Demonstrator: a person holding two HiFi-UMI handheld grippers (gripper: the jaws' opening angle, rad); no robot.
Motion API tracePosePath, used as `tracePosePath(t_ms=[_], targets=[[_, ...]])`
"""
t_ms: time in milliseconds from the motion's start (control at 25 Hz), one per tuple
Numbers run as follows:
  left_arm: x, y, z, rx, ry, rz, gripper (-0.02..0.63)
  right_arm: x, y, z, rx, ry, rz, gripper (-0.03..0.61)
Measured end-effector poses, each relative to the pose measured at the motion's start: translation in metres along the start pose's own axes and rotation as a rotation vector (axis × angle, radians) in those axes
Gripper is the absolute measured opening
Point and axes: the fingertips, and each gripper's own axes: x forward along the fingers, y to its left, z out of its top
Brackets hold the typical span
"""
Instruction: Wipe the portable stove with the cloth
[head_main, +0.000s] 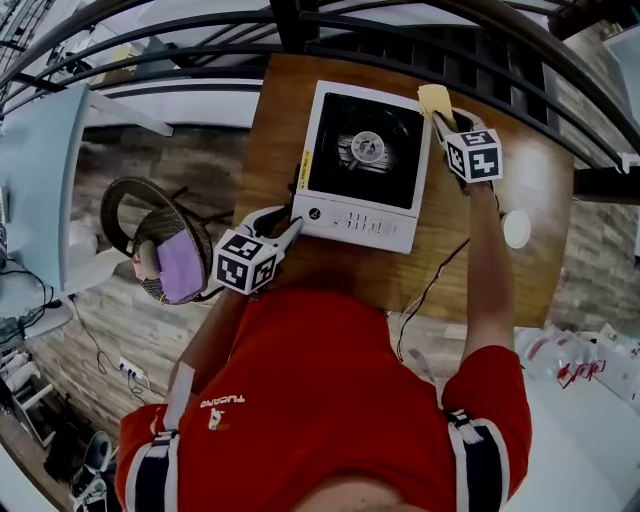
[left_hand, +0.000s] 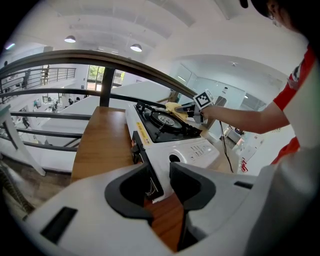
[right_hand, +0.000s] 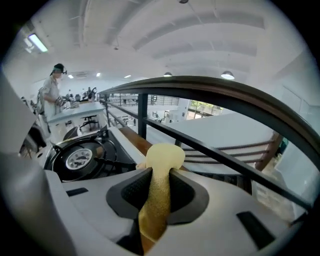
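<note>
The white portable stove (head_main: 365, 165) with a black top and round burner sits on the wooden table (head_main: 500, 230). My right gripper (head_main: 438, 118) is at the stove's far right corner, shut on a yellow cloth (head_main: 434, 98). In the right gripper view the cloth (right_hand: 159, 160) hangs pinched between the jaws, and the burner (right_hand: 80, 159) lies to the left. My left gripper (head_main: 285, 225) is at the stove's front left corner. Its jaws stand close together, with that corner (left_hand: 152, 187) between their tips.
A black metal railing (head_main: 400, 40) runs along the table's far edge. A small white round object (head_main: 516, 228) lies on the table at the right, and a thin cable (head_main: 430, 285) crosses the near edge. A wicker chair with a purple cushion (head_main: 170, 255) stands left of the table.
</note>
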Motion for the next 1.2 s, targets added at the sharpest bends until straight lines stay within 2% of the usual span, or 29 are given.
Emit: tracePosePath(t_ms=[240, 600, 880, 1200], targets=[[0.0, 0.0, 0.001, 0.002, 0.008, -0.001, 0.135, 0.009, 0.005, 0.009, -0.27, 0.042, 0.186, 0.091], [0.0, 0.0, -0.001, 0.004, 0.014, 0.007, 0.135, 0.026, 0.02, 0.026, -0.455, 0.05, 0.398, 0.091], [-0.002, -0.002, 0.0, 0.002, 0.019, 0.008, 0.135, 0.042, 0.037, 0.04, -0.598, 0.053, 0.481, 0.091], [-0.005, -0.002, 0.004, -0.004, 0.006, 0.011, 0.135, 0.06, 0.07, 0.066, -0.699, 0.035, 0.553, 0.091]])
